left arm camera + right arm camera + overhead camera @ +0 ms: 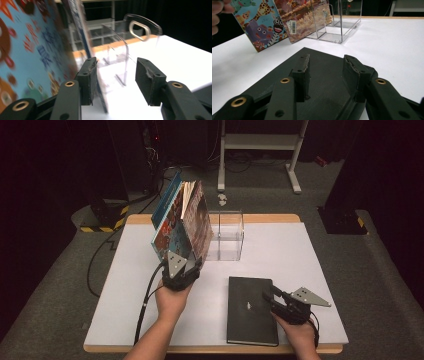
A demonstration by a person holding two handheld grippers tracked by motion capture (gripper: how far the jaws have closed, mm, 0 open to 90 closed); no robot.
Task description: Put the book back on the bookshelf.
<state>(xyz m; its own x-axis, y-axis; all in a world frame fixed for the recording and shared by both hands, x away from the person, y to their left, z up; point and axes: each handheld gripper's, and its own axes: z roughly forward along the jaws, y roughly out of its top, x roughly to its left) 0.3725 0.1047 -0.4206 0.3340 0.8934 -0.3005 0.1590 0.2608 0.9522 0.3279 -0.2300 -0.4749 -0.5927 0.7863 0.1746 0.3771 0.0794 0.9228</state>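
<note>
The left tongs (pixel 181 270) stand apart at the foot of the leaning picture books (pixel 181 220), just left of the clear box (pixel 227 236). The right tongs (pixel 272 296), also apart, rest over the black notebook (pixel 250 312), which lies flat on the table (pixel 280 250) in front of that box.

1. My left tongs (pixel 181 270) and my right tongs (pixel 272 295) are black, each topped by a grey plate.
2. The picture book (pixel 170 227) has a blue cover with cartoon animals, among them a striped zebra and a spotted giraffe.
3. The second book (pixel 200 222) has a brown, reddish cover with a white barcode label.
4. The notebook (pixel 250 310) is plain black.
5. The box (pixel 231 235) is clear.
6. The counter (pixel 300 255) is white with a light wooden edge.
</note>
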